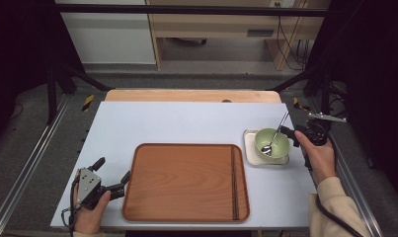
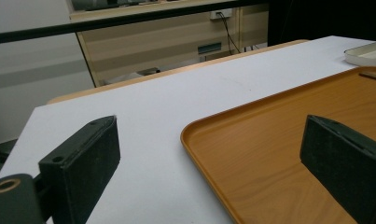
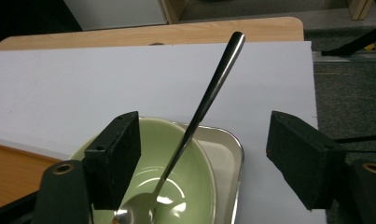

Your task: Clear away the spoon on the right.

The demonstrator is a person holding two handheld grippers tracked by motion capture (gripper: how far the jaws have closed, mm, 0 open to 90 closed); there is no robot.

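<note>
A pale green bowl (image 1: 272,143) sits on a small square metal tray (image 1: 250,150) at the table's right side. A metal spoon (image 1: 276,134) rests in the bowl, handle leaning up and away. In the right gripper view the spoon (image 3: 209,98) handle rises between the open jaws of my right gripper (image 3: 206,158), nearer the left jaw and touching neither, above the bowl (image 3: 195,186). From the high view, my right gripper (image 1: 291,134) is at the bowl's right rim. My left gripper (image 1: 112,171) is open at the left edge of the wooden tray (image 1: 186,180).
The large brown wooden tray (image 2: 269,154) lies at the table's front centre, with a thin dark line (image 1: 232,182) along its right side. My left gripper (image 2: 213,172) straddles the tray's left rim, one jaw over the white tabletop (image 1: 186,123). Black frame posts stand at both sides.
</note>
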